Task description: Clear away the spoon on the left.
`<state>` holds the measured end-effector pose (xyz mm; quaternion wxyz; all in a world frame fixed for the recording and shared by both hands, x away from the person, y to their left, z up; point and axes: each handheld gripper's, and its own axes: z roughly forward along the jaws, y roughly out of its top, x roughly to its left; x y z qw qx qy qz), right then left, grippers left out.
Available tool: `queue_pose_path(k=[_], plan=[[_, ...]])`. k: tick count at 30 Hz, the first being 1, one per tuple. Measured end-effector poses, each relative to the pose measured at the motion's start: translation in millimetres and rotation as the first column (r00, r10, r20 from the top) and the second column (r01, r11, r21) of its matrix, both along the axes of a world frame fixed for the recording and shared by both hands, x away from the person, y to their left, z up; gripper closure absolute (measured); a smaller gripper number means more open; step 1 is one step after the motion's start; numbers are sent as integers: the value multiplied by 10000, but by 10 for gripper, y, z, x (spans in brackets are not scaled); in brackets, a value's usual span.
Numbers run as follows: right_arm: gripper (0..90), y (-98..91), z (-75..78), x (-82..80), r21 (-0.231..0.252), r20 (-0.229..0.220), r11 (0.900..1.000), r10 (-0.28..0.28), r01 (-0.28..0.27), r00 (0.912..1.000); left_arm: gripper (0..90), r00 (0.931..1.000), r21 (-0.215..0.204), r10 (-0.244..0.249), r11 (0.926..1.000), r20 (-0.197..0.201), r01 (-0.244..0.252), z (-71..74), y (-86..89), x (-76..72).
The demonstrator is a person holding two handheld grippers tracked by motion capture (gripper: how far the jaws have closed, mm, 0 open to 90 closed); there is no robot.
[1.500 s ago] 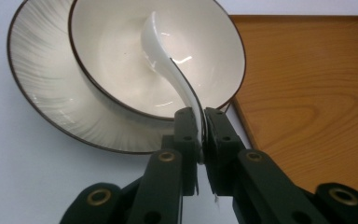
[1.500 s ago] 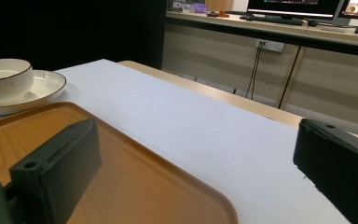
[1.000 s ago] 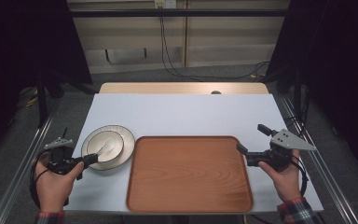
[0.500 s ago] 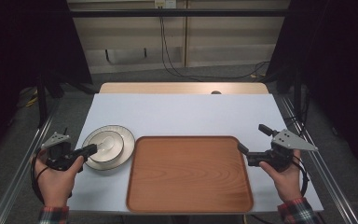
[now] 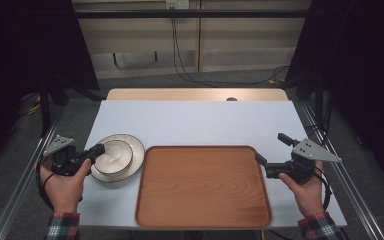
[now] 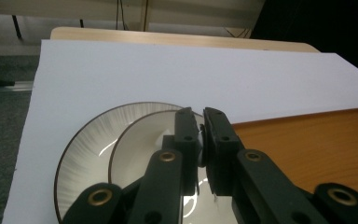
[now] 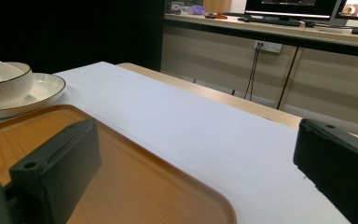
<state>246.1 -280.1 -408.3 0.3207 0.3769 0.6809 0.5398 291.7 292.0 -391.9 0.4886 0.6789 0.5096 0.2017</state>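
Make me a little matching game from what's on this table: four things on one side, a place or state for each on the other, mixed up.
Things:
1. bowl
2. tray
3. left gripper
4. right gripper

Descriptions:
A. jaws wide apart
B. sits on the plate
C. jaws shut at the bowl's rim
D. bare wood, nothing on it

Pairs: 1-B, 2-D, 3-C, 4-A

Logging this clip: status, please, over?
Left tool shut on bowl rim, bowl sitting on plate. Right tool open, at tray edge. Tray bare, nothing blocking.
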Motion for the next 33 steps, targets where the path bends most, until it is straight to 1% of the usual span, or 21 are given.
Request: queue_pose_path(k=[2, 5, 6, 9, 10, 11, 12, 14, 16, 18, 19, 23, 26, 27, 29, 31, 32, 33], plan=[[2, 2, 2, -5, 17, -14, 10000, -21, 21, 10000, 845, 9998, -115, 99, 9999, 172, -97, -2, -15, 22], [2, 2, 2, -5, 51, 24, 10000, 28, -28, 10000, 846, 9987, -149, 135, 9998, 497, -128, -26, -37, 70], [2, 0, 2, -6, 49, 5, 10000, 36, -36, 10000, 846, 9983, -222, 104, 9997, 568, -92, -32, -40, 82], [2, -2, -1, -5, 16, -16, 10000, 26, -26, 10000, 846, 9966, -340, 286, 9991, 778, -260, -53, -63, 119], [2, -2, -1, -7, 39, -26, 10000, 39, -39, 10000, 846, 9959, -309, 292, 9992, 854, -267, -62, -65, 133], [2, -3, -1, -7, 33, -21, 10000, 37, -37, 10000, 845, 9947, -454, 394, 9983, 950, -352, -75, -75, 146], [2, -7, -2, -4, 23, -4, 10000, 64, -64, 10000, 845, 9945, -443, 313, 9987, 995, -270, -84, -70, 157], [2, -14, -4, -1, 11, 20, 10000, 82, -82, 10000, 844, 9931, -448, 369, 9985, 1112, -320, -100, -77, 180], [2, -12, -5, -6, 50, -32, 10000, 10, -10, 10000, 843, 9919, -498, 509, 9977, 1162, -453, -114, -89, 202], [3, -11, -4, -6, 35, -3, 10000, 49, -49, 10000, 842, 9919, -511, 423, 9980, 1197, -364, -128, -97, 213], [2, -10, -4, -6, 39, -8, 10000, 45, -45, 10000, 843, 9912, -563, 476, 9976, 1233, -409, -137, -112, 222], [2, -7, -7, -6, 35, -38, 10000, 0, 0, 10000, 845, 9893, -413, 430, 9984, 1397, -376, -161, -148, 255], [1, -14, -10, -9, 44, -35, 10000, 33, -33, 10000, 847, 9878, -453, 509, 9980, 1472, -447, -175, -173, 291], [1, -14, -11, -10, 68, -44, 10000, -9, 10, 10000, 847, 9882, -438, 439, 9983, 1470, -378, -178, -177, 305], [0, -15, -13, -11, 84, -60, 10000, -12, 13, 10000, 847, 9886, -547, 422, 9979, 1443, -346, -183, -210, 336], [0, -13, -16, -14, 93, -89, 10000, -30, 31, 10000, 849, 9885, -528, 423, 9980, 1454, -349, -189, -239, 363], [0, -16, -18, -14, 48, -76, 9999, 102, -101, 9999, 850, 9886, -582, 424, 9977, 1446, -343, -193, -250, 373], [0, -14, -19, -15, 62, -74, 10000, 77, -77, 9999, 850, 9883, -677, 415, 9972, 1465, -318, -200, -264, 388]])
